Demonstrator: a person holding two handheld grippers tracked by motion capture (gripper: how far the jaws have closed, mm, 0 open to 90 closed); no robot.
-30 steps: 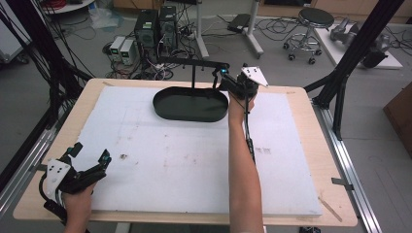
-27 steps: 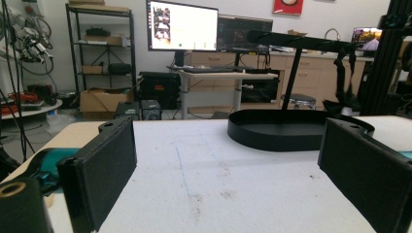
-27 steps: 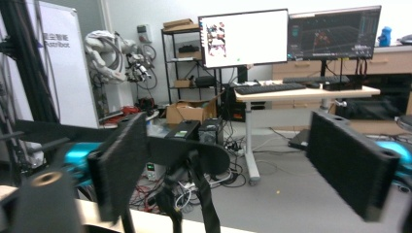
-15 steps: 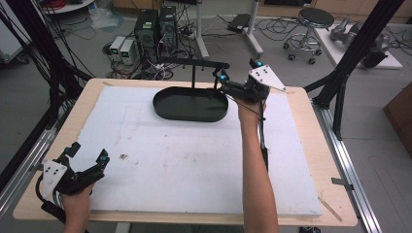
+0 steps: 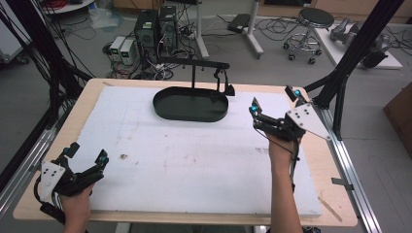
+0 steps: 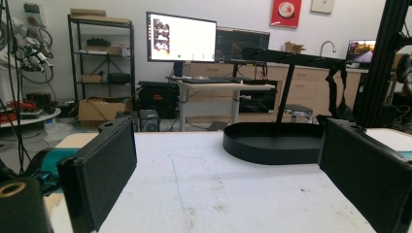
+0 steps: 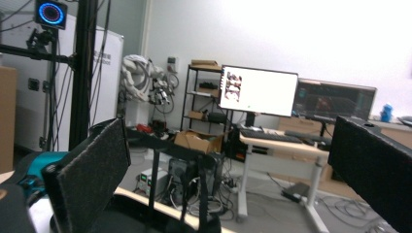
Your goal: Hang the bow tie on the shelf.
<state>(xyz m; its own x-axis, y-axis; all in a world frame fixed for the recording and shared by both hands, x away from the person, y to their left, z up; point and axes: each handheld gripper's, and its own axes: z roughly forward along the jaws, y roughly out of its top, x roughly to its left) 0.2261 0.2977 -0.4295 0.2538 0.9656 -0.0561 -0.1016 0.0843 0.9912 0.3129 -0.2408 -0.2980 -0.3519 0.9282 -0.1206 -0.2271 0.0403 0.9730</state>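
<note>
The black oval tray (image 5: pixel 190 105) sits at the far centre of the worktop (image 5: pixel 194 160). Both left tongs (image 5: pixel 86 162) and right tongs (image 5: pixel 272 109) are apart, empty. The tray appears rigid and light; grip its raised rim.

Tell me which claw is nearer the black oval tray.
Right. The right claw hangs just off the black oval tray's right end, jaws open. The left claw sits at the table's near left corner, far from it.
</note>
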